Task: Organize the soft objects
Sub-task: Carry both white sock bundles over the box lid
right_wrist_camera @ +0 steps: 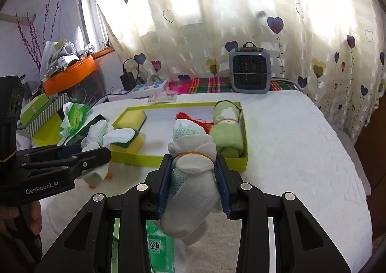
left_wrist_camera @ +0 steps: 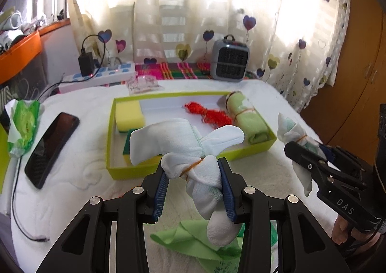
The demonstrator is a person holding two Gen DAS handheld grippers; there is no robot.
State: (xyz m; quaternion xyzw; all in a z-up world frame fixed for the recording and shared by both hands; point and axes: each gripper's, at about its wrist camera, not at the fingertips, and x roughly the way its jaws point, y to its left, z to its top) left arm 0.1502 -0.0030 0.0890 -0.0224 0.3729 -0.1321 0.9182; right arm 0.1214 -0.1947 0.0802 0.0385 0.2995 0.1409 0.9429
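- Left gripper [left_wrist_camera: 194,176]: jaws closed on a white sock bundle [left_wrist_camera: 183,147] tied with a rubber band; pads pinch it just below the band, toe end hangs down between the fingers.
- That bundle sits in the air in front of the green tray [left_wrist_camera: 109,147], near its front-left corner, over the stacked sponges.
- Right gripper [right_wrist_camera: 193,176]: jaws clamped on a second sock bundle [right_wrist_camera: 190,171], white with mint mesh, also banded; it fills the gap between both pads.
- Second bundle is held just short of the tray's front wall, right of centre.
- Tray holds a yellow sponge [left_wrist_camera: 129,114] at back left, red yarn [left_wrist_camera: 207,114] mid, rolled green towel [left_wrist_camera: 248,121] at right.
- Left view only: phone [left_wrist_camera: 51,147] lying left of the tray, loose green cloth [left_wrist_camera: 193,244] on the bed under the left gripper.
- Right view only: green-and-white packet [right_wrist_camera: 158,246] under the right gripper, boxes stacked at far left.
- Each view catches the other gripper side-on with its bundle.
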